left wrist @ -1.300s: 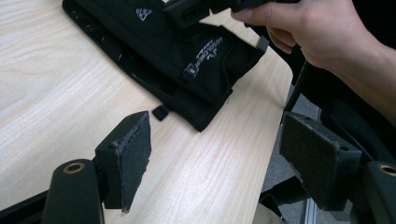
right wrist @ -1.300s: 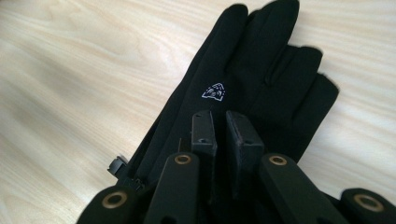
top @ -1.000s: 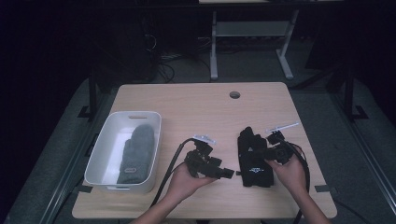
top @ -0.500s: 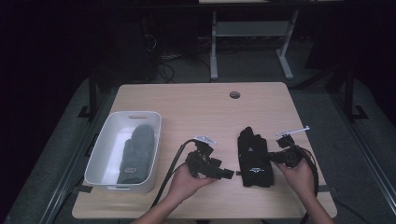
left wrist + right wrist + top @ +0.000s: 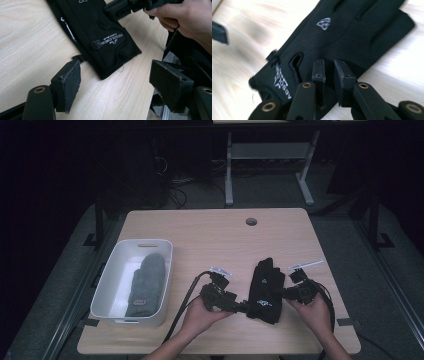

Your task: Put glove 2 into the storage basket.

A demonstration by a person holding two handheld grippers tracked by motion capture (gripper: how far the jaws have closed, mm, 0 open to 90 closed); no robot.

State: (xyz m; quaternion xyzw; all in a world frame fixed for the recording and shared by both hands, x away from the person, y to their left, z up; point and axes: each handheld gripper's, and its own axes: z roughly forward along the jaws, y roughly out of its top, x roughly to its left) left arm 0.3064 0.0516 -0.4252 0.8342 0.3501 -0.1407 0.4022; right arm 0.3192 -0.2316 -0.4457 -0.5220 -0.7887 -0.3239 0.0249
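High view: one black glove [image 5: 266, 290] lies flat on the table [image 5: 210, 235], fingers toward 12 o'clock and cuff toward 6, between my two tools. My left gripper [image 5: 245, 307] sits at the glove's 7 o'clock, at the cuff corner. My right gripper [image 5: 286, 293] comes in from 3 o'clock at the glove's edge. Off at 9 o'clock stands one white bin [image 5: 112, 285] with one grey mitten [image 5: 147, 282] lying in it. That makes two gloves of different kinds, one bin and two grippers.

Left gripper view: the left gripper [image 5: 120, 82] has its claw spread wide, one pad at each side of the cuff corner, and presses on nothing. The glove [image 5: 100, 32] runs up toward 11 o'clock. The right gripper [image 5: 117, 8] rests its tip on the glove's far edge at 12 o'clock.

Right gripper view: the right gripper [image 5: 330, 66] is narrow, with a slim gap between the pads, and its jaws have just been opening a little. They sit over the glove [image 5: 352, 32] near the cuff side. I cannot tell whether any fabric is in that gap.

Risks, as I judge them: if the right claw has only a thin nip of cloth, or none, the glove will slide out when I lift. If I close the left claw from here it may catch only the cuff corner, so the glove folds or drags across the wood. Pulling both tools apart could also twist it.
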